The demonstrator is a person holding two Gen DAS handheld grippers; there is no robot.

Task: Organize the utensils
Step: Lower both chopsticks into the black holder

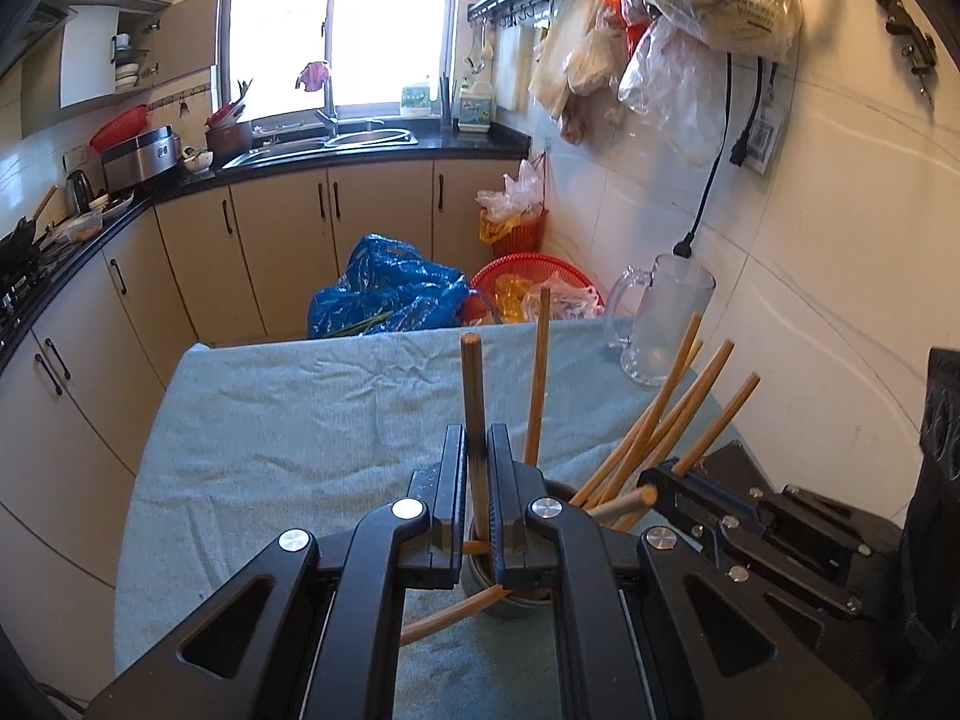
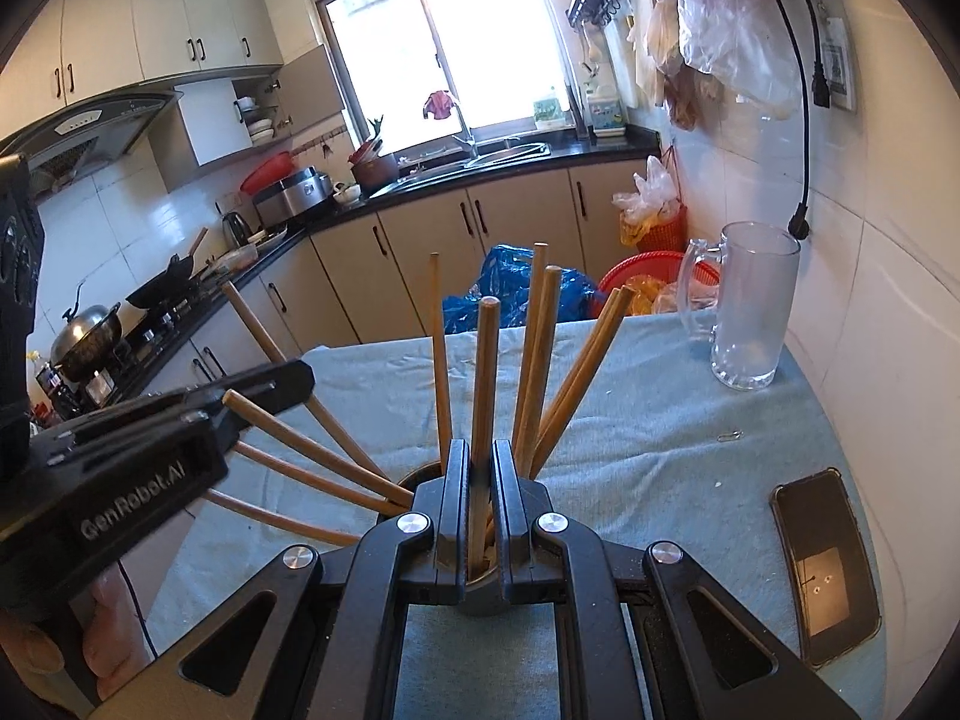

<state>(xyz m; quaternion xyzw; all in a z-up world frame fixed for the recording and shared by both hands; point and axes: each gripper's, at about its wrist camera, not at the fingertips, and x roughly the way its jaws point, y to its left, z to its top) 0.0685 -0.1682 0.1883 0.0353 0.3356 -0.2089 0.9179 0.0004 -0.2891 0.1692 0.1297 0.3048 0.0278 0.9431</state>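
Observation:
A round metal holder (image 1: pixel 523 603) stands on the blue cloth with several wooden chopsticks (image 1: pixel 672 414) fanning out of it. My left gripper (image 1: pixel 477 438) is shut on one upright brown chopstick (image 1: pixel 474 384) just above the holder. My right gripper (image 2: pixel 480 456) is shut on another upright chopstick (image 2: pixel 485 372) over the same holder (image 2: pixel 420 476). Each gripper shows in the other's view: the right gripper (image 1: pixel 654 483) at the holder's right side, the left gripper (image 2: pixel 297 381) at its left. The holder's inside is mostly hidden by the fingers.
The blue cloth (image 1: pixel 288 420) covers a small table against a tiled wall. A glass mug (image 2: pixel 750 312) stands at the far right, a phone (image 2: pixel 822 558) lies at the near right, and a paper clip (image 2: pixel 729 435) lies between them. Bags and red baskets (image 1: pixel 528 279) sit beyond the far edge.

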